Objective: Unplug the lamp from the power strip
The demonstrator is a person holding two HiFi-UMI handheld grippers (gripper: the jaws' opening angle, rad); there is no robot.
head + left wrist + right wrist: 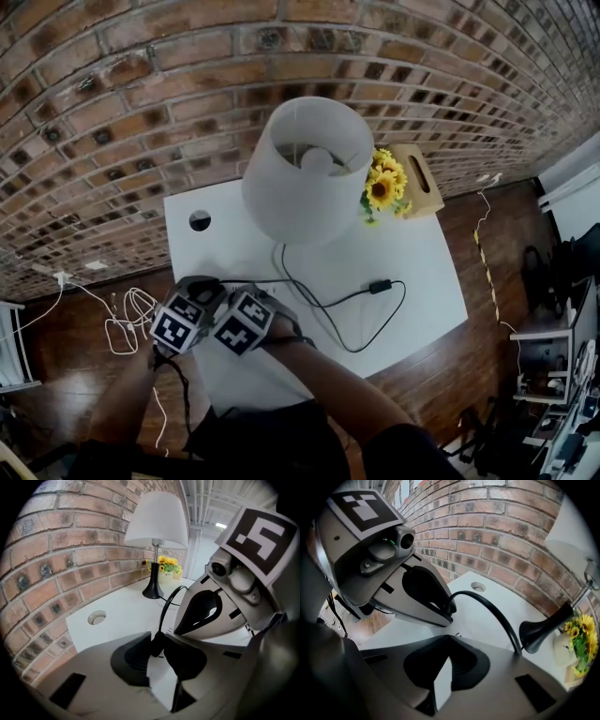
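Note:
The lamp (309, 169) with a white shade stands at the back of the white table (412, 253). Its black cord (328, 305) loops across the top past an inline switch (380, 286) to the near left edge. There both grippers meet, side by side. My left gripper (157, 641) is shut on the black plug (156, 648), which sits upright over the white power strip (161, 681). My right gripper (447, 653) is shut on that white power strip (440, 688). The right gripper view shows the left gripper (449, 607) holding the plug end of the cord (497, 616).
Sunflowers (384, 183) and a wooden box (419, 178) stand behind the lamp by the brick wall. A round cable hole (200, 220) sits in the table's back left corner. White cables (127, 323) lie on the wooden floor to the left.

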